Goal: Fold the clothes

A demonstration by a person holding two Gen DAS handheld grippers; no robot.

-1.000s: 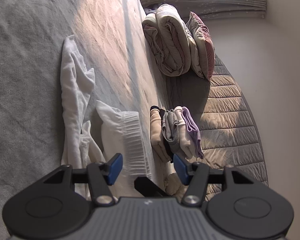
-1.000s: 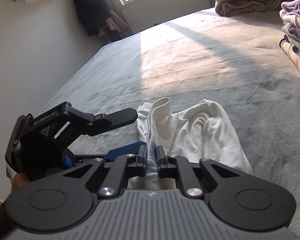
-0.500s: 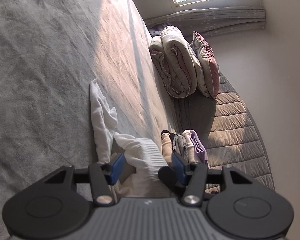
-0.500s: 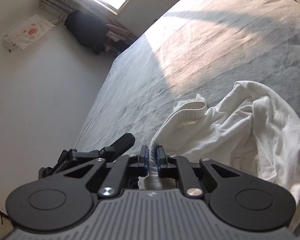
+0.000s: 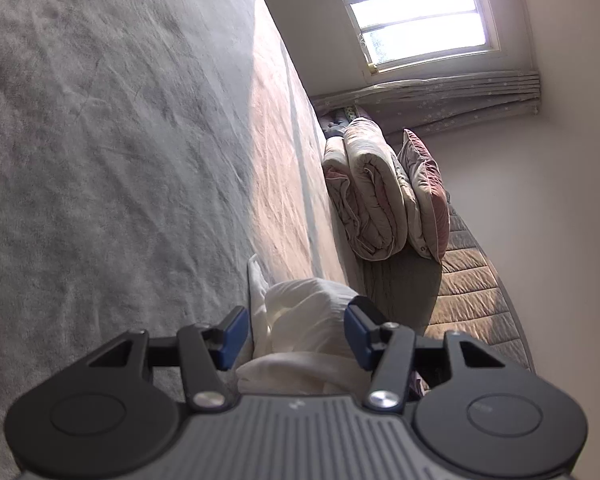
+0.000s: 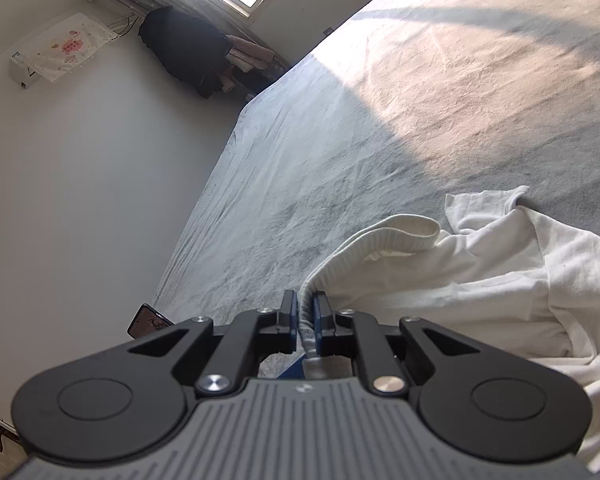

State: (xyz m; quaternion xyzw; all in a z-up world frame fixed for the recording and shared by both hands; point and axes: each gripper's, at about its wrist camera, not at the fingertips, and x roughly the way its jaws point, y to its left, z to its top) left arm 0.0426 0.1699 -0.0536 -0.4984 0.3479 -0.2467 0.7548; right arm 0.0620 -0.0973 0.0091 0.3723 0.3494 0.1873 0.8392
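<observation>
A white garment (image 6: pixel 480 280) lies crumpled on the grey bed sheet (image 6: pixel 340 160). My right gripper (image 6: pixel 306 312) is shut on the garment's ribbed hem (image 6: pixel 388 232), which runs up from the pads in a raised band. In the left wrist view the same white garment (image 5: pixel 300 320) bunches up just beyond and below my left gripper (image 5: pixel 296 332). Its blue pads (image 5: pixel 234 334) stand apart, and I see neither of them pressing on the cloth. The rest of the garment is hidden behind the gripper body.
A rolled duvet (image 5: pixel 368 200) and a pillow (image 5: pixel 428 200) lean on the quilted headboard (image 5: pixel 480 300) under a window (image 5: pixel 412 8). A phone (image 6: pixel 146 320) lies at the bed's near edge. Dark clothes (image 6: pixel 188 52) hang in the far corner.
Both grippers have swung across the bed. The right one rolled while dragging the hem along. The garment now sits close between the left fingers, and the folded pile has dropped from view.
</observation>
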